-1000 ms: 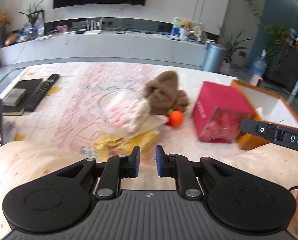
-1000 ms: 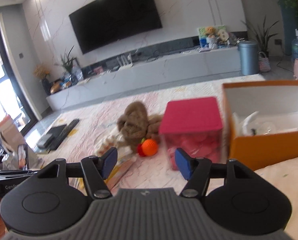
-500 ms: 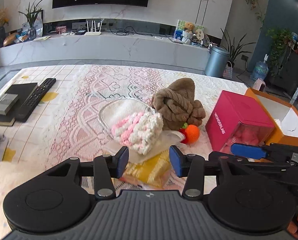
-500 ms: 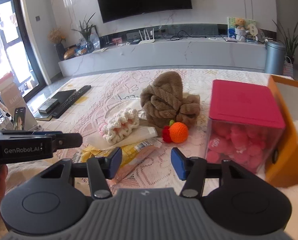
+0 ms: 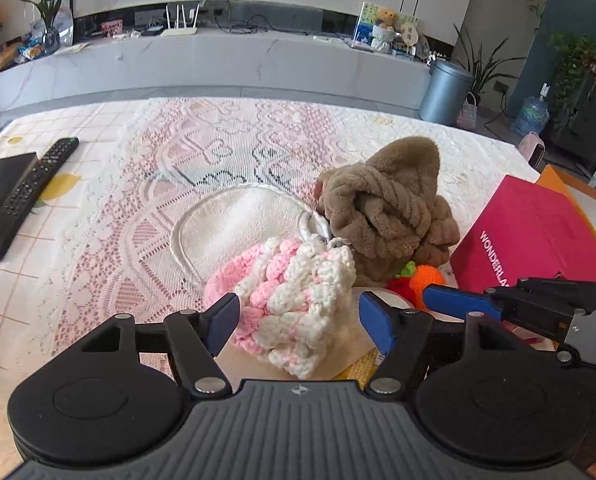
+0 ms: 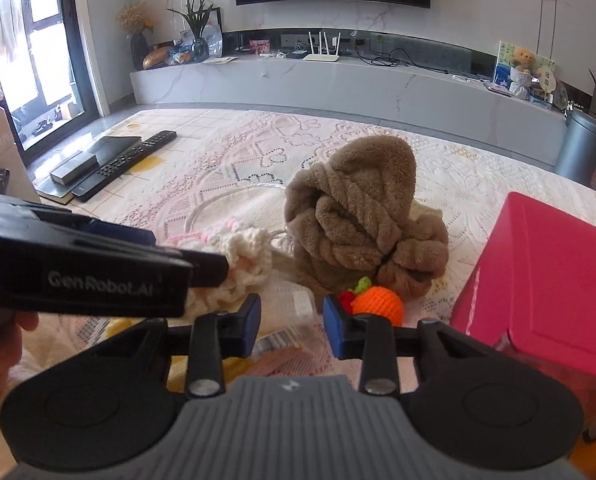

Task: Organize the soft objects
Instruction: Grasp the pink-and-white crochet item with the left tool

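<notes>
Both grippers have moved in closer to the pile of soft things than half a second ago, and the left one's jaws have spread wider.

Left wrist view: the left gripper is spread wide, its blue pads on either side of a pink and white crochet piece, not yet touching it. The piece sits between the fingers, resting on a pale packet and partly on a white cloth spread on the lace tablecloth. That straddling pose suggests a grasp is being lined up. Just behind and to the right sits a brown knotted towel, with a small orange ball touching its base. A red box stands further right. The right gripper's blue finger reaches in from the right edge, near the ball.

Right wrist view: the right gripper is moderately open and empty, hanging above the table. The orange ball lies just beyond its right finger, touching the towel. The left gripper crosses in from the left, over the crochet piece. A remote lies well apart at far left.
</notes>
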{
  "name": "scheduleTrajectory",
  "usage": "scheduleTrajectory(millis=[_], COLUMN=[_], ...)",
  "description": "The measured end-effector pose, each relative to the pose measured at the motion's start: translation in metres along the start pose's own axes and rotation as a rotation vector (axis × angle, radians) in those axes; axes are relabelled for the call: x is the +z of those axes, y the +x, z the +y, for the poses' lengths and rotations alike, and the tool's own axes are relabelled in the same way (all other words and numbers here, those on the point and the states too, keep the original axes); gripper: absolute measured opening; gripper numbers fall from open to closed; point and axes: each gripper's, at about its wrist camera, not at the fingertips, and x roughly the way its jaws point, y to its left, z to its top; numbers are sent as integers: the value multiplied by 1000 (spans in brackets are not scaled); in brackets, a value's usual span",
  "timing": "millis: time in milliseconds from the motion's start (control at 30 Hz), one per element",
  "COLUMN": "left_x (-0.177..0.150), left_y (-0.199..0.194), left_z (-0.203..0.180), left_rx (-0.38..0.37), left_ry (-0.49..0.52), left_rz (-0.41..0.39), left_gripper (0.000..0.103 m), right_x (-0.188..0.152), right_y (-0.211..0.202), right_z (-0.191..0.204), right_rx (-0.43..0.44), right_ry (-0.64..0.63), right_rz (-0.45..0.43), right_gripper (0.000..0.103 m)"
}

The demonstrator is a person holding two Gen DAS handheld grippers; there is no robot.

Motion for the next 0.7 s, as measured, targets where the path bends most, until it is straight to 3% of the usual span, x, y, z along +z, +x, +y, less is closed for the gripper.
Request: scheduleTrajectory(millis=[200,333,467,600,700], left_x=[-4,-6,-7,-7,-6], left_y=[15,11,4,-5,-16], left_z=[4,10,22,27,27], left_rx=[21,23,-4,3,27], left_ry=[-24,-61,-148,-193,-203], left_rz=[43,34,16,-25,-84], left_gripper=[85,69,67,40,28], right_x=[-3,-5,-5,-5,-5], right_y=[17,18,21,22,22], right_z=[0,1,2,5,6], right_rx=[11,14,13,4,3], right_ry=[-13,-19,-29,-43,-50], right_rz=[41,46,59,63,68], right_gripper=[26,26,26,25,25])
